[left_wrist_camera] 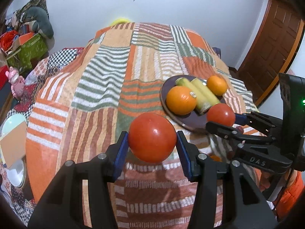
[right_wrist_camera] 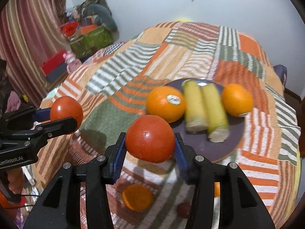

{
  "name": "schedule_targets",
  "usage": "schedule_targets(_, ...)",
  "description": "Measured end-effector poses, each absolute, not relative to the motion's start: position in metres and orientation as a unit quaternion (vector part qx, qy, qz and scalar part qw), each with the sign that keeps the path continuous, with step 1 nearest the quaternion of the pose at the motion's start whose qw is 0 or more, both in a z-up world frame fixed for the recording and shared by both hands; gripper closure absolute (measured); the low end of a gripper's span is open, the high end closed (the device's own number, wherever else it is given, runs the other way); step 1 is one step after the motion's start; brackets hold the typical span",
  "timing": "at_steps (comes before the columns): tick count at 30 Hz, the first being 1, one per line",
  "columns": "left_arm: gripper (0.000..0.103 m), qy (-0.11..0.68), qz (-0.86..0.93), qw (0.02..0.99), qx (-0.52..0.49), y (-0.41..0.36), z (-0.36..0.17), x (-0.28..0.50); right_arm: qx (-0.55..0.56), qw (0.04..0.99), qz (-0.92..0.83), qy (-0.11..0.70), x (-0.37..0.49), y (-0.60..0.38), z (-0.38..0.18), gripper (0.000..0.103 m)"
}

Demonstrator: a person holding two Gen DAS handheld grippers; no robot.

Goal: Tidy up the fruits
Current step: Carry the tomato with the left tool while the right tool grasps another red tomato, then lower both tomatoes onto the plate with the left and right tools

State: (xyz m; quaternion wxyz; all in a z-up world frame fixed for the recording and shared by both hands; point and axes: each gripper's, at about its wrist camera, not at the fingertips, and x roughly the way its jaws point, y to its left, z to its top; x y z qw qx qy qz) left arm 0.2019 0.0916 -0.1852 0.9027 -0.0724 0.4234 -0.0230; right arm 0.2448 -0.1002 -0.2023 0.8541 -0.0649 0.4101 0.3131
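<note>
While clamped on red tomatoes, both grippers' fingers [left_wrist_camera: 122, 148] above striped cloth [left_wrist_camera: 106, 87], beside the plate's rim [left_wrist_camera: 171, 114].

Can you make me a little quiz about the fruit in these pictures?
1. True or false: the left gripper is empty.
2. How many oranges sit on the plate? A) one B) two C) four
3. Fill in: the right gripper holds a red ____.

Key:
1. False, it is closed on a tomato.
2. B, the second orange sits on the far side of the two yellow-green pieces.
3. Tomato.
</note>
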Motion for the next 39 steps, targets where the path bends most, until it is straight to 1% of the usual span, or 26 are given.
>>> schedule_targets(10,0.053,0.396,-0.045,0.915,-0.054,0.068,-0.161,0.227,-0.031,0.884,0.272,0.38,0.267,-0.138,-0.182,0.058)
schedule_targets(16,0.053,0.391,-0.063,0.917,-0.043,0.049,-0.156,0.248,-0.028,0.895,0.256,0.364,0.279,-0.152,-0.175,0.058)
schedule_targets(39,0.053,0.425,-0.11,0.899,-0.013,-0.01,-0.191,0.338,-0.013,0.908,0.246,0.34,0.325,-0.176,-0.174,0.058)
